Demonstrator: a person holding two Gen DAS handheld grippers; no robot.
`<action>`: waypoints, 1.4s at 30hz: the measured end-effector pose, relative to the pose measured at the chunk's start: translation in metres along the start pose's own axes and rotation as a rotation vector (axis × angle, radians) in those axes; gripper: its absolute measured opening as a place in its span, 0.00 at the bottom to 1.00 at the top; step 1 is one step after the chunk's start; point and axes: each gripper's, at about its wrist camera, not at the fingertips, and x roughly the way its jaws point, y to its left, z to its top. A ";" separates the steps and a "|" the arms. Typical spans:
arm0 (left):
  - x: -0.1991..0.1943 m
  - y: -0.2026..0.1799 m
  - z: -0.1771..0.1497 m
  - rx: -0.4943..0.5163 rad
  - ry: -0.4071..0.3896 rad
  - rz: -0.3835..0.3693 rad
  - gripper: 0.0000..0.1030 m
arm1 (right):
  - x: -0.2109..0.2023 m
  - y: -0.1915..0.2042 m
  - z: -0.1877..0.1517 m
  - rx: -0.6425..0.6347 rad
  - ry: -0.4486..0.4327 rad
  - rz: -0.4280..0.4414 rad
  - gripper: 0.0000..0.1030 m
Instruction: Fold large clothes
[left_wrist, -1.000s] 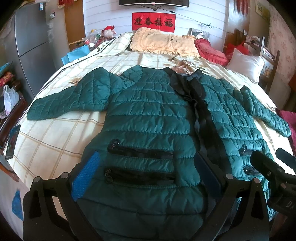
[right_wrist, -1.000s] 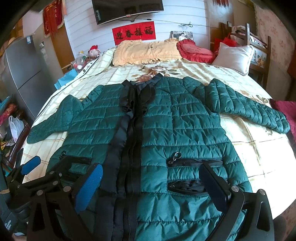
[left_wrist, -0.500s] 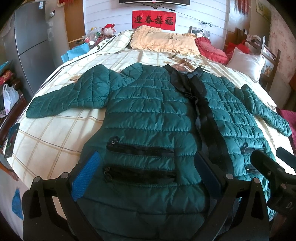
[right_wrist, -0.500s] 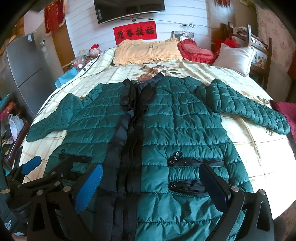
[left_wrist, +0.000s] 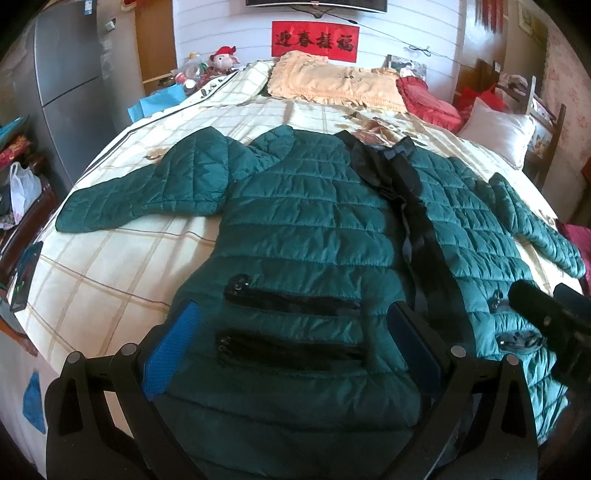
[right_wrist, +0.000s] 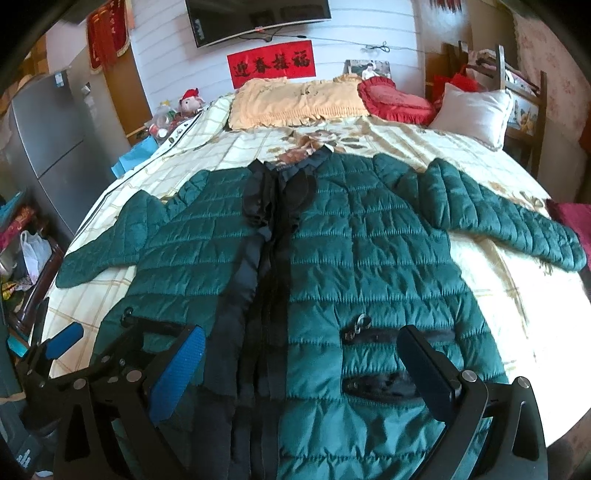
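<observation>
Jacket (left_wrist: 314, 236) on bed (left_wrist: 110, 266)

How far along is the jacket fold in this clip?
Done: the green jacket lies spread flat, front up, on the bed, both sleeves out to the sides. In hand: nothing; the left tool and right tool hover open over the hem. Left: every fold, sleeves included.

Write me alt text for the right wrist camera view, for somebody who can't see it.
A green quilted jacket lies spread flat, front up, on a checked bed, sleeves out to both sides and a black strip down its middle. The open right gripper hangs over the hem, with the left gripper at lower left. Pillows lie at the headboard.
</observation>
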 end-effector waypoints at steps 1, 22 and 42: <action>0.001 0.002 0.001 -0.004 0.000 0.004 0.99 | 0.000 0.001 0.003 -0.001 -0.002 0.001 1.00; 0.017 0.046 0.021 -0.093 0.005 0.067 0.99 | 0.032 0.016 0.024 -0.012 0.052 0.048 1.00; 0.049 0.192 0.063 -0.307 0.068 0.213 0.99 | 0.068 0.014 0.037 -0.044 0.070 0.009 1.00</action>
